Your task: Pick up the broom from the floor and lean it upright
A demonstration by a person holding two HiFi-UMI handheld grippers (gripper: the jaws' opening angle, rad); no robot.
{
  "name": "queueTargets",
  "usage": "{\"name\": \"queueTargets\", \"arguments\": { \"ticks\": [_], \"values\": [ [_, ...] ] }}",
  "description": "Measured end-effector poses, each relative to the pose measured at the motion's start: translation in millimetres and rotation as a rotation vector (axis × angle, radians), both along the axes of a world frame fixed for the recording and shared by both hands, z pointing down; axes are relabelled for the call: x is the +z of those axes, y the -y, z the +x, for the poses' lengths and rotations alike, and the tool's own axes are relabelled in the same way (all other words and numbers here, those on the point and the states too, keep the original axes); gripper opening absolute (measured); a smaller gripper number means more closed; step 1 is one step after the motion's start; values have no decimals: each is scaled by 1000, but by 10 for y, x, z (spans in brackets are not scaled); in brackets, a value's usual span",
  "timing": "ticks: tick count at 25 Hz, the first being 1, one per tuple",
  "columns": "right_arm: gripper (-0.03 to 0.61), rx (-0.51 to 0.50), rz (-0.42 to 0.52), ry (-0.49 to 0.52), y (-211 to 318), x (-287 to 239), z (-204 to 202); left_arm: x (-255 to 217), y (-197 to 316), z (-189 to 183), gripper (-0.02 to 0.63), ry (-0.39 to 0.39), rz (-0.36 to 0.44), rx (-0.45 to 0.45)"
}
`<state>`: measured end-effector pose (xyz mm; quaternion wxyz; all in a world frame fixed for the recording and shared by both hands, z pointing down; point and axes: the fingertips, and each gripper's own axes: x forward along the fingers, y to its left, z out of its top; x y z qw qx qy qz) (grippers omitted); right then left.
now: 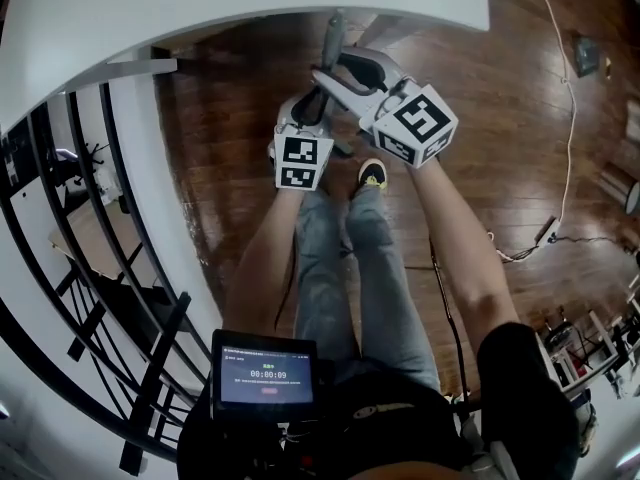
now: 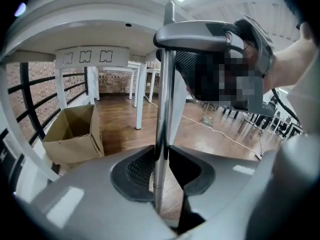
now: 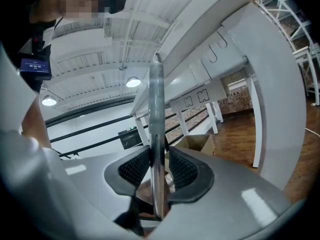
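While outstretched together, right gripper (image 3: 159, 166) above left gripper (image 2: 161, 164) along the broom pole (image 2: 165, 84).

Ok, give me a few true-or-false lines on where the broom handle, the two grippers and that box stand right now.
1. The broom handle stands between the left gripper's jaws. True.
2. The right gripper sits lower on the handle than the left. False: the left gripper view shows it higher up the handle.
3. The cardboard box is closed. False: its top is open.
4. The handle also passes between the right gripper's jaws. True.
5. The room is carpeted. False: it has a wooden floor.
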<state>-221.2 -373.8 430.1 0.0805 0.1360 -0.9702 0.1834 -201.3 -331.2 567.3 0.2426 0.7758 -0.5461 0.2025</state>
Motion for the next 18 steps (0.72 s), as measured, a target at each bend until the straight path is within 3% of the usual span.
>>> {"name": "queueTargets", "arguments": {
  "ticks": [7, 11, 15, 16, 17, 18],
  "values": [
    [160, 32, -34, 19, 8, -44, 120, -114, -2, 62, 187, -10, 13, 54],
    [160, 73, -61, 49, -8, -78, 304, -151, -84, 52, 184, -15, 14, 68],
    [175, 37, -67, 14, -197, -170, 508, -416, -250, -76, 184, -18, 18, 10],
    [173, 27, -74, 1, -303, -218, 598, -547, -357, -131, 177, -14, 15, -12],
    [170, 23, -86, -11, -421, -271, 696, -696, -496, -201, 71, -6, 12, -36],
    [147, 27, -98, -22, -521, -324, 795, -851, -633, -280, 17, 3, 11, -59]
  ]
}}
